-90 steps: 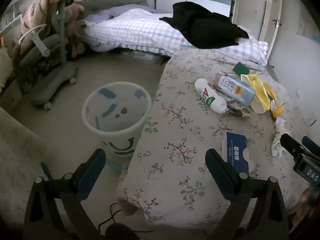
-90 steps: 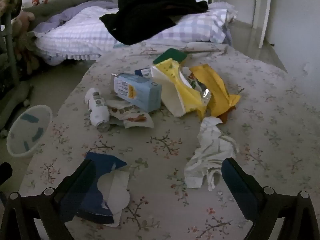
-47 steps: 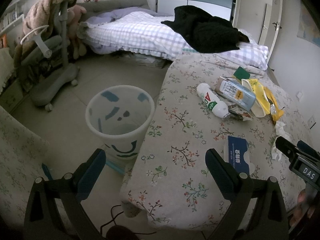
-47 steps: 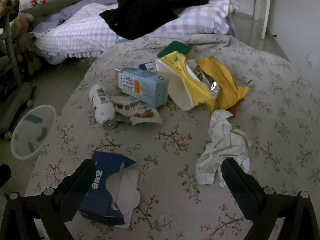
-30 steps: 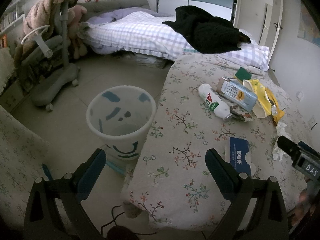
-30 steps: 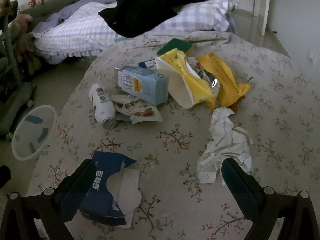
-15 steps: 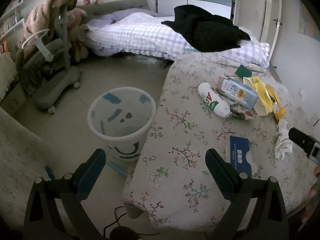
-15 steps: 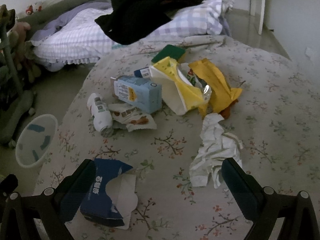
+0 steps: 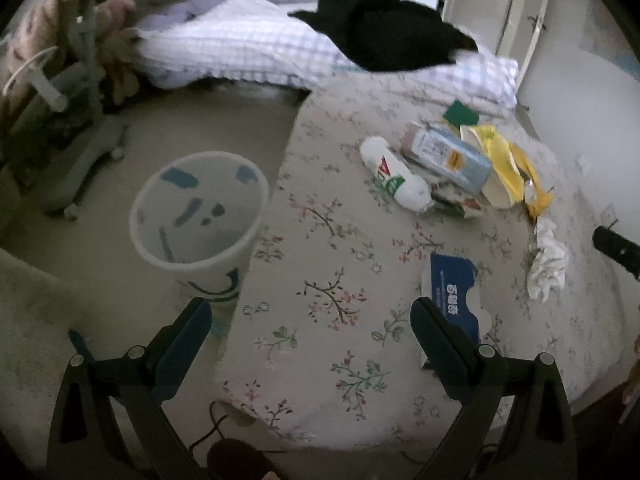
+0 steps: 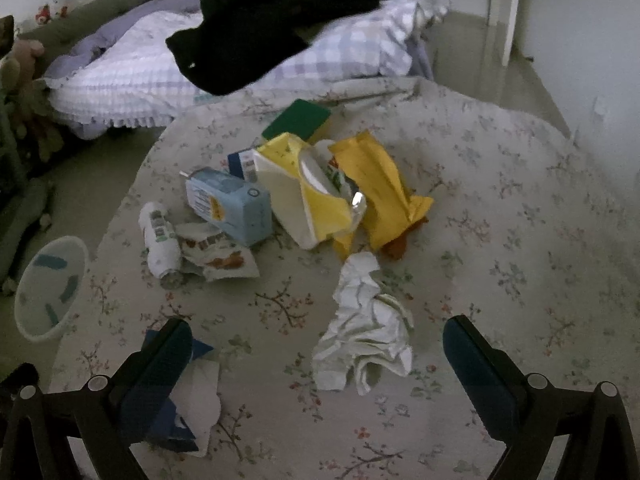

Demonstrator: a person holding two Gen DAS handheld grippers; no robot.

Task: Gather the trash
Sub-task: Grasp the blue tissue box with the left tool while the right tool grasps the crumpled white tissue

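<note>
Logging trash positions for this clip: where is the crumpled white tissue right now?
In the right wrist view the crumpled white tissue lies on the floral tablecloth, between the open fingers of the right gripper, just below the yellow wrappers.

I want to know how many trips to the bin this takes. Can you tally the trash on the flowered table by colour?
Yellow bags: 2
Blue cartons: 2
White bottle, tissue, snack wrapper: 3
Green sponge: 1
Total: 8
</note>
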